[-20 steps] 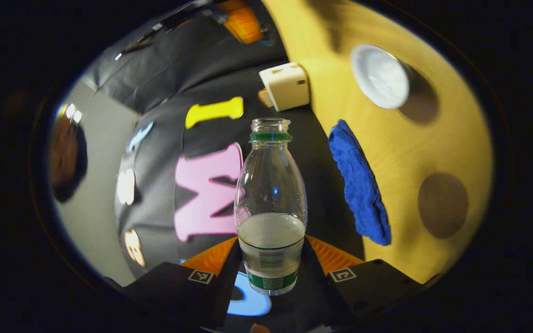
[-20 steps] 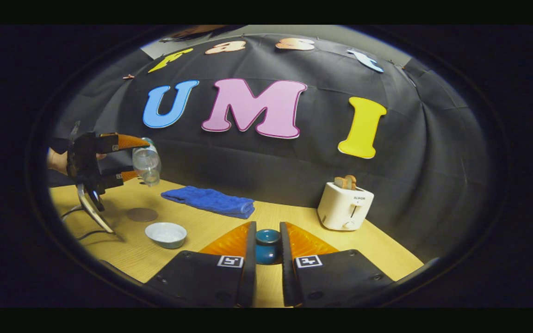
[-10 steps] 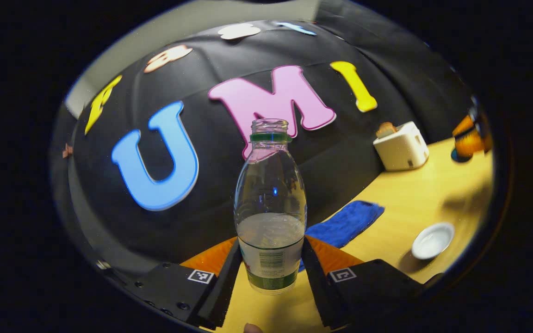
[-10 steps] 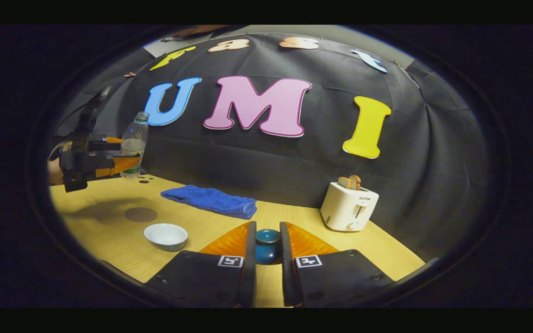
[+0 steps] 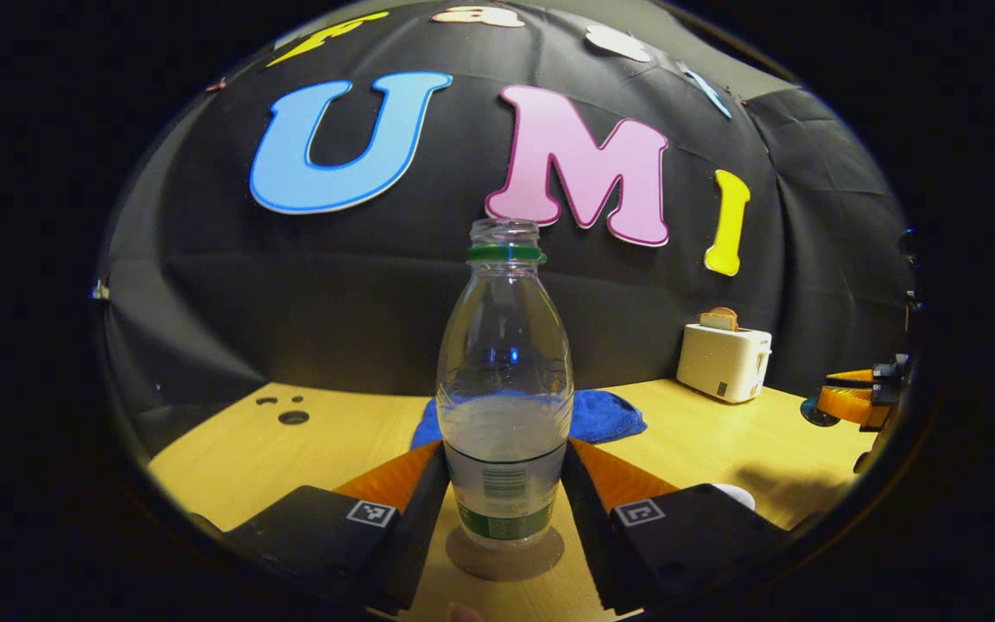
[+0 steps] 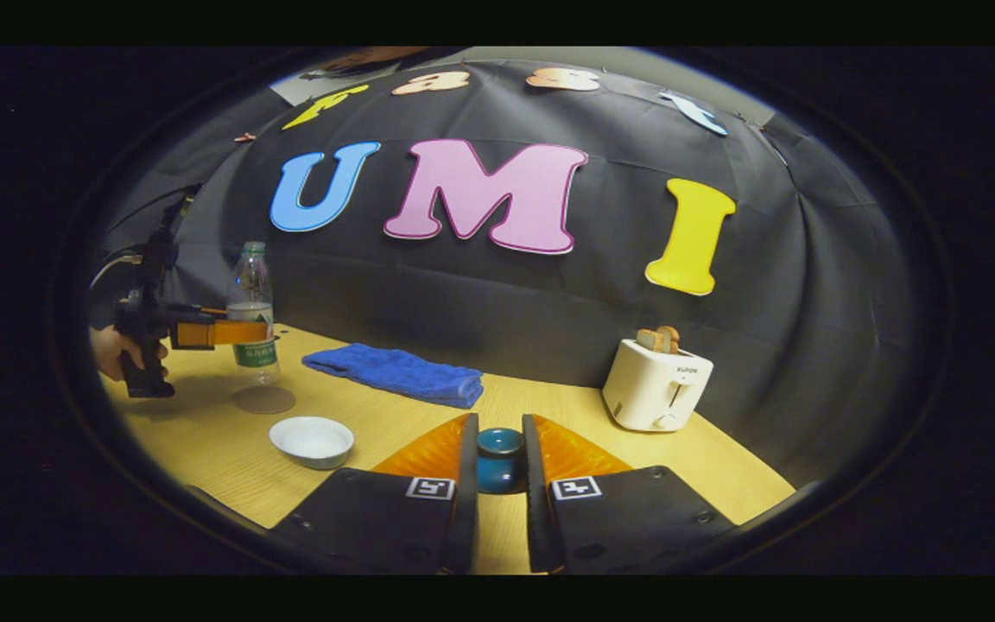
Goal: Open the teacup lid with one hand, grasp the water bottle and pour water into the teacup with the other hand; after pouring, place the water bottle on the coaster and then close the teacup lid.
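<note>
Light wooden table [image 6: 705, 466]: white toaster [image 6: 656, 387], folded blue towel [image 6: 394, 373]. Left gripper [image 5: 504, 492] clamped on uncapped clear plastic water bottle [image 5: 504, 380], upright over round brown coaster [image 5: 504, 557]. Right gripper [image 6: 498, 462] clamped on blue teacup lid [image 6: 498, 442]. White teacup [image 6: 311, 439] near coaster.

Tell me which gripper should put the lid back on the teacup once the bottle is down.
Right. The right gripper is shut on the lid, while the left gripper is clamped on the bottle standing over the coaster. The white teacup sits between them.
</note>
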A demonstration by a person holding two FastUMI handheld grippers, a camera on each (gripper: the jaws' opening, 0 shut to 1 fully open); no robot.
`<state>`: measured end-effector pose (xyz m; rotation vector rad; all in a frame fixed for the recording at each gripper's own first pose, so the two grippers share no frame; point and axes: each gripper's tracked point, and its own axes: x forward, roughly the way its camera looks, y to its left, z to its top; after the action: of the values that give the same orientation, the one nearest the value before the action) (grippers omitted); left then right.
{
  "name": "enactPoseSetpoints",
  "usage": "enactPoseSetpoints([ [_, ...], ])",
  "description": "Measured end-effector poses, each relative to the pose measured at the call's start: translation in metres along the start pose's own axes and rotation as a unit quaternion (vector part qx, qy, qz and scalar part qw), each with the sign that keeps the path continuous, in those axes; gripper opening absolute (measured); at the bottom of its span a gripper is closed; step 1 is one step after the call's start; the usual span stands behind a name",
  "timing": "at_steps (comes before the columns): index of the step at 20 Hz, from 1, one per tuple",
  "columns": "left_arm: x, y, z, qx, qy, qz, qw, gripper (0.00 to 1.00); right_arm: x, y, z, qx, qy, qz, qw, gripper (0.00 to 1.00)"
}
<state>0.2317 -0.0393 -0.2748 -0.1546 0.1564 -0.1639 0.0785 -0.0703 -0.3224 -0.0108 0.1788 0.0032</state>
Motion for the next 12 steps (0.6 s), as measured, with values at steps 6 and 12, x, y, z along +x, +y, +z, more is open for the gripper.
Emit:
enactPoseSetpoints([
  [6,0.003,0.006,-0.020,-0.009,0.015,0.012,1.000,0.78,-0.001,-0.001,-0.001,0.001,0.000,-0.002,1.000,0.26],
  [12,0.003,-0.001,-0.027,0.011,0.023,0.011,1.000,0.82,-0.002,0.003,0.001,0.006,0.000,0.000,1.000,0.31],
])
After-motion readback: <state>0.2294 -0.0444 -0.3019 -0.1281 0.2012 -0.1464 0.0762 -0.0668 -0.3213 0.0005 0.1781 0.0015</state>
